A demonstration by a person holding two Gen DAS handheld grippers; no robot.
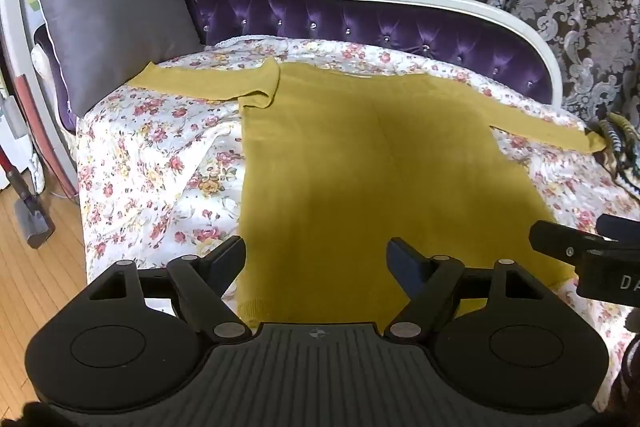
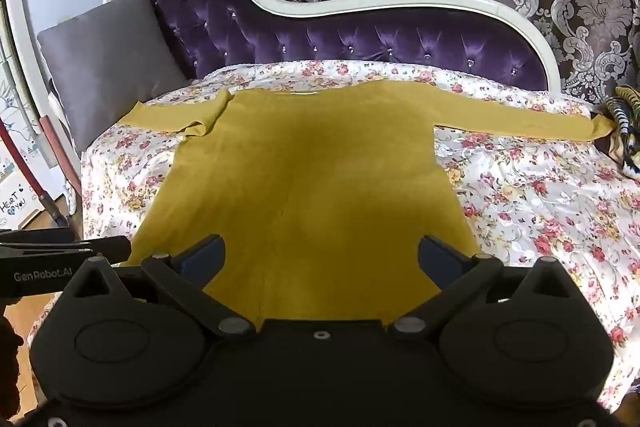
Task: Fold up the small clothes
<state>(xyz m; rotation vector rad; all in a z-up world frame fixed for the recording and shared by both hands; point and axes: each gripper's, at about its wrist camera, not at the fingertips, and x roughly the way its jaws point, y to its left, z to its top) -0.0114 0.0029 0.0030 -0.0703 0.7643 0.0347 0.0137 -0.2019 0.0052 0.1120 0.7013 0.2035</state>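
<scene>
A mustard-yellow long-sleeved top [image 1: 372, 163] lies flat on the flowered bedspread [image 1: 152, 163], hem towards me, collar at the far side. It also shows in the right wrist view [image 2: 304, 167]. Its left sleeve [image 2: 176, 115] is creased at the shoulder; its right sleeve [image 2: 520, 125] stretches straight out. My left gripper [image 1: 318, 259] is open and empty above the hem's left part. My right gripper [image 2: 322, 255] is open and empty above the hem's middle. The right gripper's fingers [image 1: 568, 247] show at the right edge of the left view.
A purple tufted daybed back with a white frame [image 2: 360, 3] runs behind the bedspread. A grey cushion [image 1: 116, 23] leans at the far left. A striped cloth [image 2: 624, 131] lies at the right end. A vacuum cleaner [image 1: 28, 203] stands on the wooden floor on the left.
</scene>
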